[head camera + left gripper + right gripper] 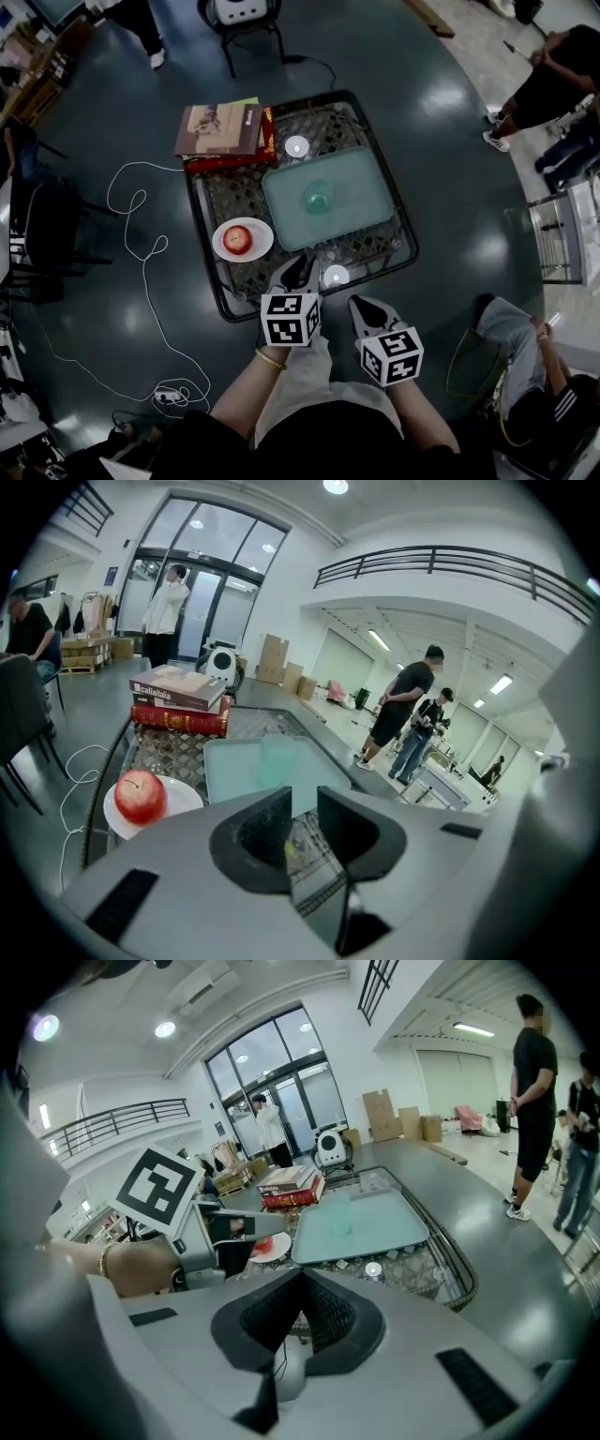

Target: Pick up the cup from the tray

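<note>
Left gripper [298, 272] is seen with a narrow gap between its jaws; nothing is held, only the desk pattern is visible through the gap in the left gripper view [305, 803]. Right gripper [367, 309] is seen with its jaws pressed together and empty, confirmed in the right gripper view [302, 1283]. Both are held at the desk's [375, 246] near edge, side by side, pointed down and forward.

The cup [318, 198], pale teal and see-through, is found at about 12 o'clock from both grippers, well apart from them. It is stood upright near the middle of the tray [366, 178], untouched.

Progress is judged as early: approach only. No contact is made, no grasp is started, and the cup is not yet lifted. Left to do: reach over the tray rim, open wider, close on the cup, raise it clear.

Other items: an apple [237, 238] on a white plate [258, 246] at 10 o'clock from the left gripper, and stacked books [220, 129] at 11 o'clock from the tray.
</note>
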Motion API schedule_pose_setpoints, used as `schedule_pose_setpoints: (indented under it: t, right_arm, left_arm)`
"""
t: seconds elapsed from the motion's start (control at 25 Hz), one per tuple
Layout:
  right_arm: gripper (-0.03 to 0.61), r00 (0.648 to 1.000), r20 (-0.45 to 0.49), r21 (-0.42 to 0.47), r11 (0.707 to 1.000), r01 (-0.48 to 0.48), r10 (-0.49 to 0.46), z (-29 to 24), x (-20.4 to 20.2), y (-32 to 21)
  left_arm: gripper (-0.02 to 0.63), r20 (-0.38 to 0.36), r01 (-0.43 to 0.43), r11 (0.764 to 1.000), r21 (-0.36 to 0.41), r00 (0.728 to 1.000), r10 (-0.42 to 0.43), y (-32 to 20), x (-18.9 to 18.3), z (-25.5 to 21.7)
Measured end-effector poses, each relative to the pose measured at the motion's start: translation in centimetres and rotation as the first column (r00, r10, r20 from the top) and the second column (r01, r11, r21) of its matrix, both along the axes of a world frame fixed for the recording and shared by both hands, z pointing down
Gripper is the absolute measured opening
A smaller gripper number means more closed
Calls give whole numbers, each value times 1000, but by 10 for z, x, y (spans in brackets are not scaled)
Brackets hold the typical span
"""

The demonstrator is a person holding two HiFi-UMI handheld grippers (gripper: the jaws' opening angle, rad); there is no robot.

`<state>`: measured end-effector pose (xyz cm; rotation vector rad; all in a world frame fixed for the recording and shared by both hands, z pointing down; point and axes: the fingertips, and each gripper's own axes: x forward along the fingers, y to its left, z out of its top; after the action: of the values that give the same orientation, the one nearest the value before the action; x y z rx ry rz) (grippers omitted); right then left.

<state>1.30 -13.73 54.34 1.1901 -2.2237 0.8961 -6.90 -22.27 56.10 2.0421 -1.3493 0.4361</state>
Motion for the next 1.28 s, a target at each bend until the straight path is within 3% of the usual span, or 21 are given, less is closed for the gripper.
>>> schedule_pose_setpoints:
  t: [0.8, 1.28]
  right_arm:
    - [2, 999, 28, -70, 997, -45, 47, 33, -14, -40]
    - [2, 998, 18, -130, 989, -65, 68, 57, -11, -36]
  left_arm:
    - [326, 172, -94, 995, 35, 981, 87, -106, 17, 77]
    - [394, 233, -161, 986, 34, 961, 149, -150, 28, 120]
